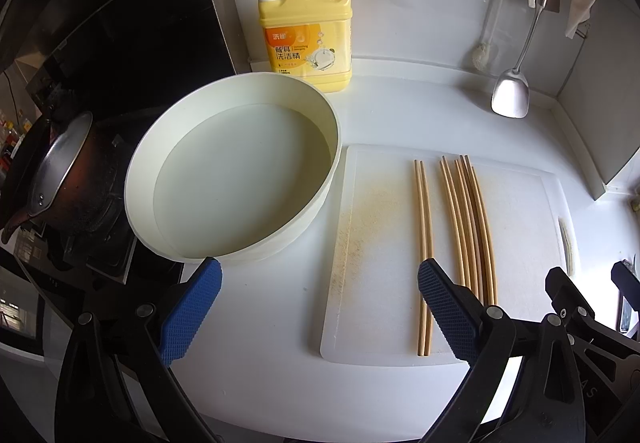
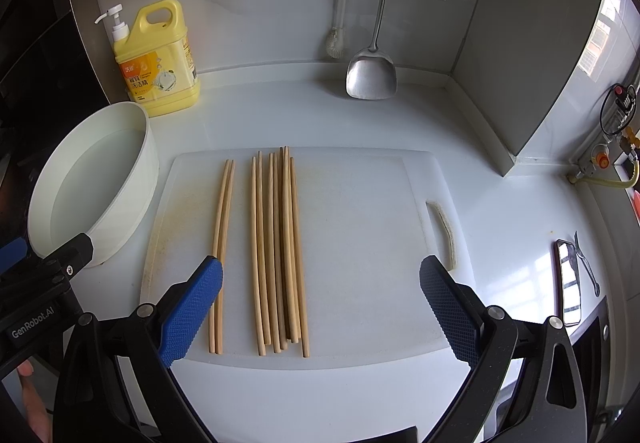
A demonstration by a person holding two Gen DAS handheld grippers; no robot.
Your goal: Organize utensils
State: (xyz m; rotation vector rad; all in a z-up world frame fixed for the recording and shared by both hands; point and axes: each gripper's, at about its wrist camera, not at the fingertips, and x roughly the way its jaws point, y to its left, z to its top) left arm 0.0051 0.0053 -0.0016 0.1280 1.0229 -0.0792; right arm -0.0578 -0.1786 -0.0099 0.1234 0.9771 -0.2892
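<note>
Now both claws hang released above the bench: the right claw (image 2: 320, 307) straddles the bundle of chopsticks (image 2: 280, 251) on the cutting board (image 2: 360, 203), the sorted pair (image 2: 222, 243) by its left finger. Best to lower straight, pinching two sticks mid-length. The left claw (image 1: 320, 307) hovers beside the basin (image 1: 236, 171).

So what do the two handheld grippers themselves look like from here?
Both are black plastic frames with silver pivot screws. Each finger carries a blue pad with a knurled, diamond-grid texture. The left gripper body, seen in the right wrist view, bears white "GenRobot.AI" lettering. The right gripper looks identical. No cables or sleeves show.
</note>
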